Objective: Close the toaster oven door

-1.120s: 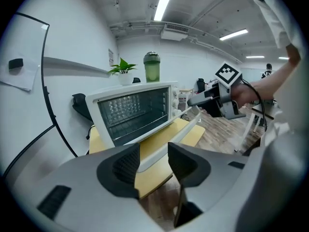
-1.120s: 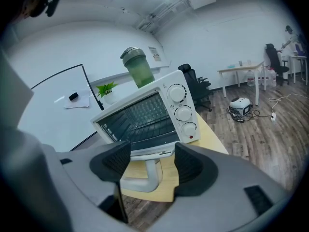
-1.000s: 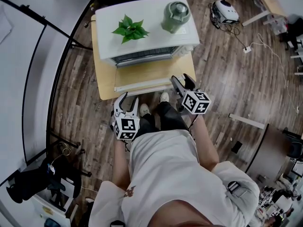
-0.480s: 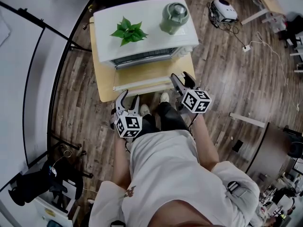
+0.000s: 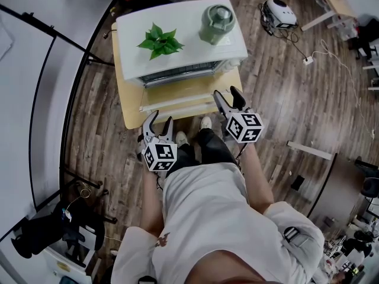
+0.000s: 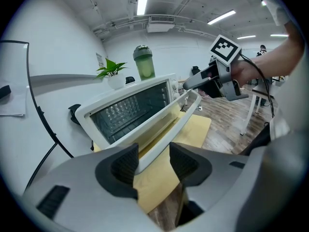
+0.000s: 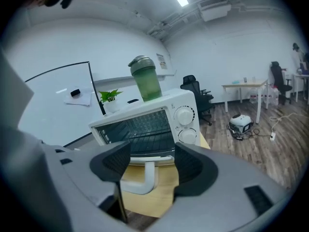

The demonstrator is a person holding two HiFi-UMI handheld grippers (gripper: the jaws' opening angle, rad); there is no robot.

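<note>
Toaster oven door [image 6: 164, 132] sits between closing left fingers [image 6: 124, 164], contact unclear; right fingers [image 7: 190, 167] spread apart.

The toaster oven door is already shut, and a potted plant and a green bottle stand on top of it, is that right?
No. The toaster oven door is open, folded down in front, as the left gripper view shows. The potted plant and green bottle do stand on top of the toaster oven.

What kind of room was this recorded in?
Probably an office or lab workspace, not a kitchen: a whiteboard, an office chair and a desk are in view, and the toaster oven sits on a small wooden table.
</note>
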